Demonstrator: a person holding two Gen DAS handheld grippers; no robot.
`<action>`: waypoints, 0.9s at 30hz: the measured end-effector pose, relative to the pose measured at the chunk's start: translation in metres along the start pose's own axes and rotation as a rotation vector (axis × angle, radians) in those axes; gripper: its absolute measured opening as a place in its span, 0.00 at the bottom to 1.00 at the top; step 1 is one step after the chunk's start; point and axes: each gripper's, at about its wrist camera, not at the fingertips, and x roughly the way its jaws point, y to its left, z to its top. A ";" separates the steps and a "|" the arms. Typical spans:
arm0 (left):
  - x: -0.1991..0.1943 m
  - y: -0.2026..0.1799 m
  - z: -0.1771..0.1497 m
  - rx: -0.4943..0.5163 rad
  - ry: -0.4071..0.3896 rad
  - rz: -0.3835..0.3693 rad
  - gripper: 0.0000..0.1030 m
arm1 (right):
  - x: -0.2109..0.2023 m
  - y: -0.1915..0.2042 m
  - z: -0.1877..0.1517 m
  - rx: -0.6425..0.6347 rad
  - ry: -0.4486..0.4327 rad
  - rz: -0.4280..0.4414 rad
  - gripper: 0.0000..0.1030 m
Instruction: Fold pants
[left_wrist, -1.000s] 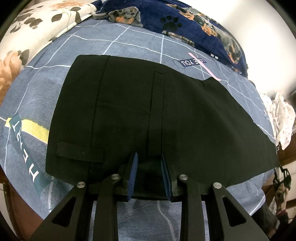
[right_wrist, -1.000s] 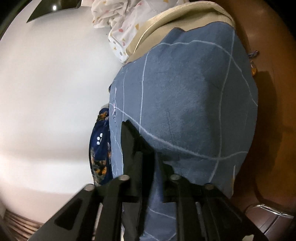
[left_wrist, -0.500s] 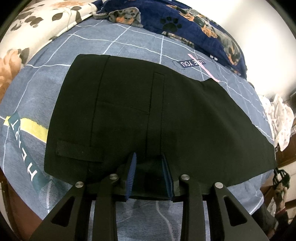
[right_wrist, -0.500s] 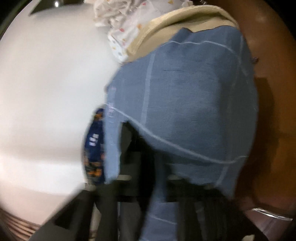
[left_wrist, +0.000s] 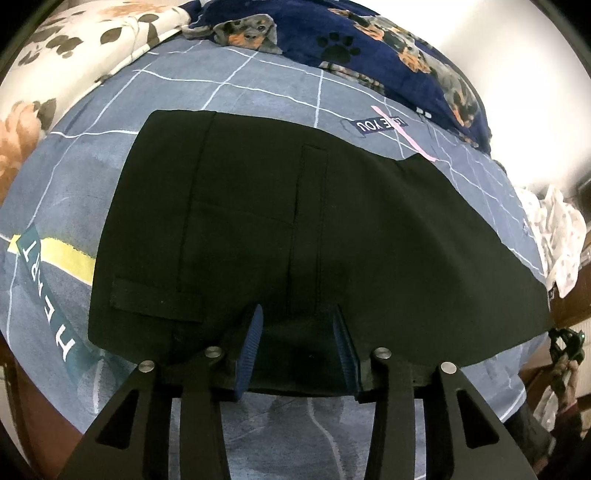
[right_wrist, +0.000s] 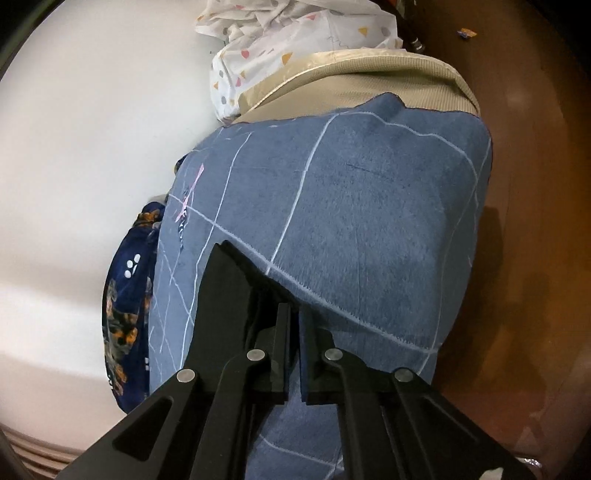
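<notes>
The black pants (left_wrist: 303, 236) lie flat on the blue grid bedsheet (left_wrist: 258, 81), waistband to the left, legs running off to the right. My left gripper (left_wrist: 297, 317) is open, its blue pads on either side of the pants' near edge, resting on the fabric. In the right wrist view my right gripper (right_wrist: 293, 314) is shut on the black pants (right_wrist: 229, 291), pinching a corner of the cloth that sticks up to the left of the fingers above the bedsheet (right_wrist: 369, 206).
A navy dog-print blanket (left_wrist: 369, 40) and a floral pillow (left_wrist: 85, 33) lie at the bed's far side. White patterned cloth (right_wrist: 288, 40) is heaped at the bed's end by the white wall. The brown floor (right_wrist: 535, 184) lies beyond the mattress edge.
My left gripper has opened slightly wider over the pants' edge. My right gripper has swung with the pants corner, so more of the bedsheet shows in front of it.
</notes>
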 end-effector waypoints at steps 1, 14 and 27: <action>0.000 0.000 0.000 -0.002 0.000 -0.002 0.40 | 0.000 -0.001 0.000 0.004 0.001 0.001 0.03; 0.000 -0.004 -0.001 0.018 -0.004 -0.002 0.49 | 0.004 -0.076 -0.007 0.437 0.088 0.491 0.43; -0.001 -0.006 -0.002 0.013 -0.010 -0.008 0.50 | 0.011 -0.014 -0.018 0.167 0.128 0.370 0.49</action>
